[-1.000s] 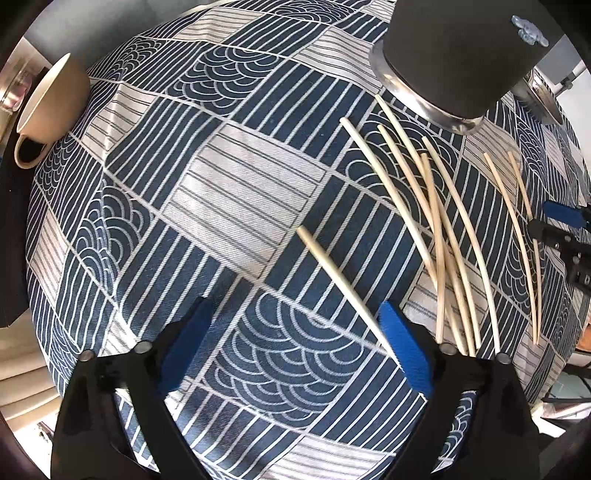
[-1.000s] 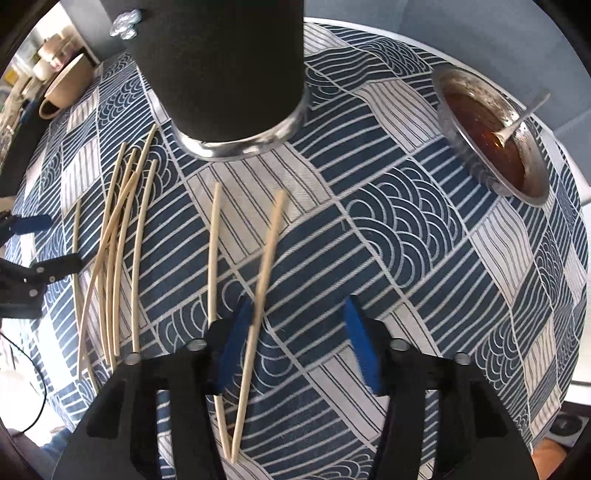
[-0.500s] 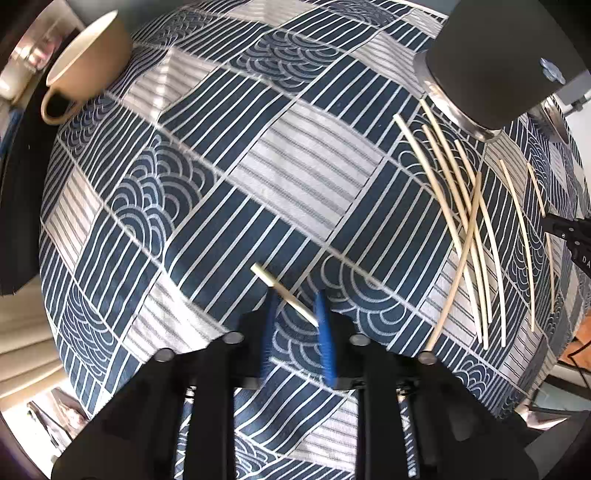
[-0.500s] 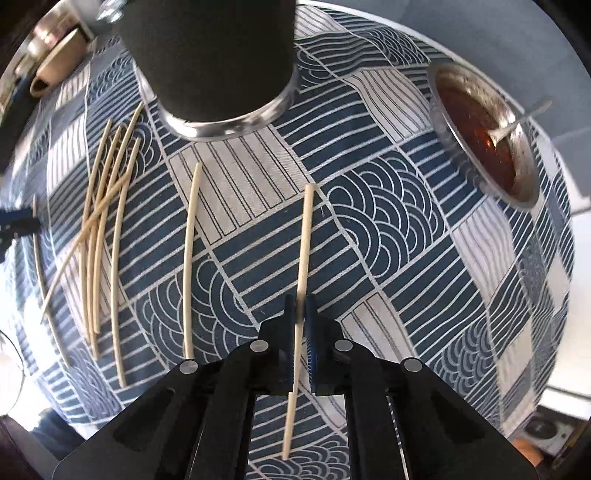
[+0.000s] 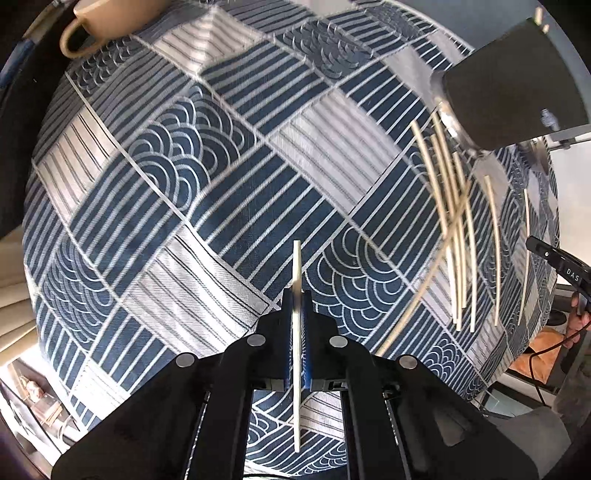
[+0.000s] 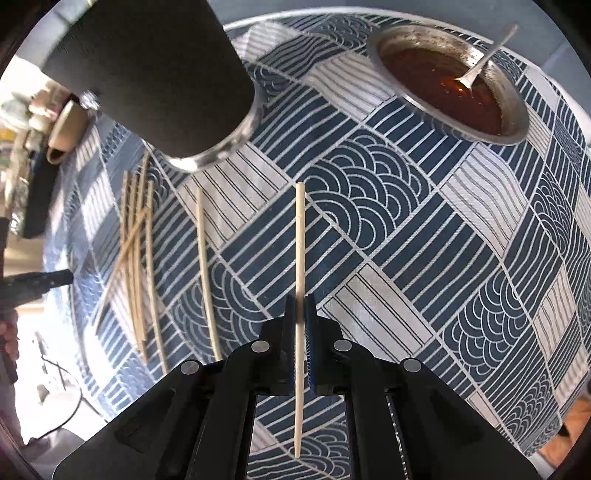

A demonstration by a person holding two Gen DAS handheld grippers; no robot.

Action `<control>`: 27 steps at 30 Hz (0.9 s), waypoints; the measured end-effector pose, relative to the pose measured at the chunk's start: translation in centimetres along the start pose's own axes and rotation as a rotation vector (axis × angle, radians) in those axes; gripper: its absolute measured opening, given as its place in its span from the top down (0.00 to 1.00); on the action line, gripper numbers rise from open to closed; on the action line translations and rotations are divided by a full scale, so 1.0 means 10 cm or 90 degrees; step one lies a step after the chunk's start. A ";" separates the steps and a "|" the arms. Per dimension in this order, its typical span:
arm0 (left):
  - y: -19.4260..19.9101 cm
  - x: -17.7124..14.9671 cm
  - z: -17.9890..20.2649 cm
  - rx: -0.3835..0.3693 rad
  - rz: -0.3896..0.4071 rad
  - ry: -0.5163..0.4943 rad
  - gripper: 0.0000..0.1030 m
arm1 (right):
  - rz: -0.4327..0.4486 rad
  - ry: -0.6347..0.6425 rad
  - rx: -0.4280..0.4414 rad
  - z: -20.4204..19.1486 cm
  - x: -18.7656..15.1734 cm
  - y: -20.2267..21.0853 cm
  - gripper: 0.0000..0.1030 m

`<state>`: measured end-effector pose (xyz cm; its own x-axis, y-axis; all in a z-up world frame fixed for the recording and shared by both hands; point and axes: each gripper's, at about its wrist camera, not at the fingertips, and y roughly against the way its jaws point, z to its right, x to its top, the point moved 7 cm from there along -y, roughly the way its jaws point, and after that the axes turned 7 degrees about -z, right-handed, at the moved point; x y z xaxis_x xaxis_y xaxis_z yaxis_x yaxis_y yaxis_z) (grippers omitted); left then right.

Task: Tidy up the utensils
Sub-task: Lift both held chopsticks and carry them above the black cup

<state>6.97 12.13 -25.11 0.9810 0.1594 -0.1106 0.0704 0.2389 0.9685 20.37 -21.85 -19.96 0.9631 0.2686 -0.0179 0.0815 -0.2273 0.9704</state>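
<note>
A beige ceramic mug [image 5: 107, 18] sits far up and left of the left gripper [image 5: 296, 317], whose blue pads are clamped on a slim, pale chopstick [image 5: 296, 273]. To its right, more loose chopsticks [image 5: 458, 229] lie fanned on the blue-and-white patterned tablecloth [image 5: 184, 221] below a matte black cylindrical holder [image 5: 509, 85] with a metal rim. The right gripper [image 6: 300, 325] likewise pinches a second chopstick [image 6: 300, 240]; up and right of it stands a round metal bowl [image 6: 513, 136] of reddish sauce with a spoon [image 6: 484, 59].

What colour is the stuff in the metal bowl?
Reddish-brown sauce, seen best in the right wrist view.
</note>
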 end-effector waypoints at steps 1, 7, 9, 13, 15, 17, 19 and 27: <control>0.10 0.02 -0.02 -0.004 0.010 -0.001 0.95 | 0.011 -0.003 0.015 0.00 -0.04 0.06 0.95; 0.58 0.12 0.05 -0.120 0.060 0.022 0.95 | 0.087 0.032 0.082 -0.13 -0.23 0.40 0.95; 0.72 0.12 0.09 -0.138 0.074 0.012 0.95 | 0.100 0.046 0.089 -0.18 -0.29 0.47 0.95; 0.98 0.17 0.34 -0.184 0.100 0.002 0.95 | 0.126 0.079 0.074 -0.33 -0.31 0.54 0.95; 1.05 0.23 0.50 -0.176 0.112 -0.006 0.95 | 0.128 0.082 0.074 -0.37 -0.25 0.56 0.95; 1.14 0.29 0.60 -0.172 0.117 -0.020 0.95 | 0.135 0.086 0.073 -0.42 -0.18 0.57 0.95; 1.23 0.30 0.64 -0.174 0.124 -0.031 0.96 | 0.148 0.087 0.084 -0.44 -0.15 0.64 0.95; 1.46 0.51 1.06 -0.152 0.174 -0.064 0.96 | 0.199 0.094 0.091 -0.46 -0.02 0.96 0.95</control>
<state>14.93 6.24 -9.13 0.9714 0.1560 0.1789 -0.2291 0.4188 0.8787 19.75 -19.73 -9.54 0.9005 0.2956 0.3189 -0.1652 -0.4459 0.8797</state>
